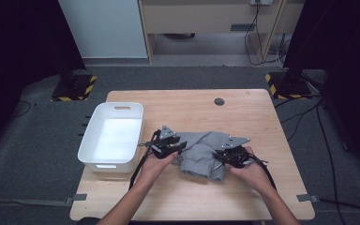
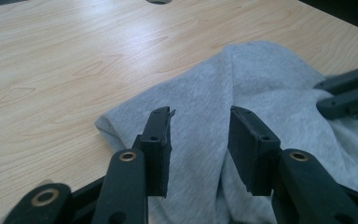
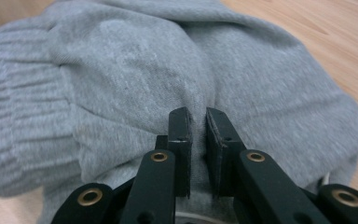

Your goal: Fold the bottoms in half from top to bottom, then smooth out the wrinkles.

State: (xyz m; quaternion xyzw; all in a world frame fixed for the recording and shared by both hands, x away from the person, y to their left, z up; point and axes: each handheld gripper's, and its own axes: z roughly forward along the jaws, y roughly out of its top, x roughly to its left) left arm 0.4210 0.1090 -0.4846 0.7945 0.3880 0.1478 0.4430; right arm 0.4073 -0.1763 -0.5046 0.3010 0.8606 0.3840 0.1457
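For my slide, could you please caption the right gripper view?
Right claw pinching a fold of the grey sweatshirt lying on the wooden table.

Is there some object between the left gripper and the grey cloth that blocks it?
Nothing visible blocks it. The left gripper stands open right over the grey knitted garment on the wooden table, with cloth between its jaws. The right gripper is shut on a fold of it.

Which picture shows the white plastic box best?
The high view: the whole white plastic box sits at the wooden table's left edge, open and empty. The two gripper views look at the crumpled grey fleece garment instead.
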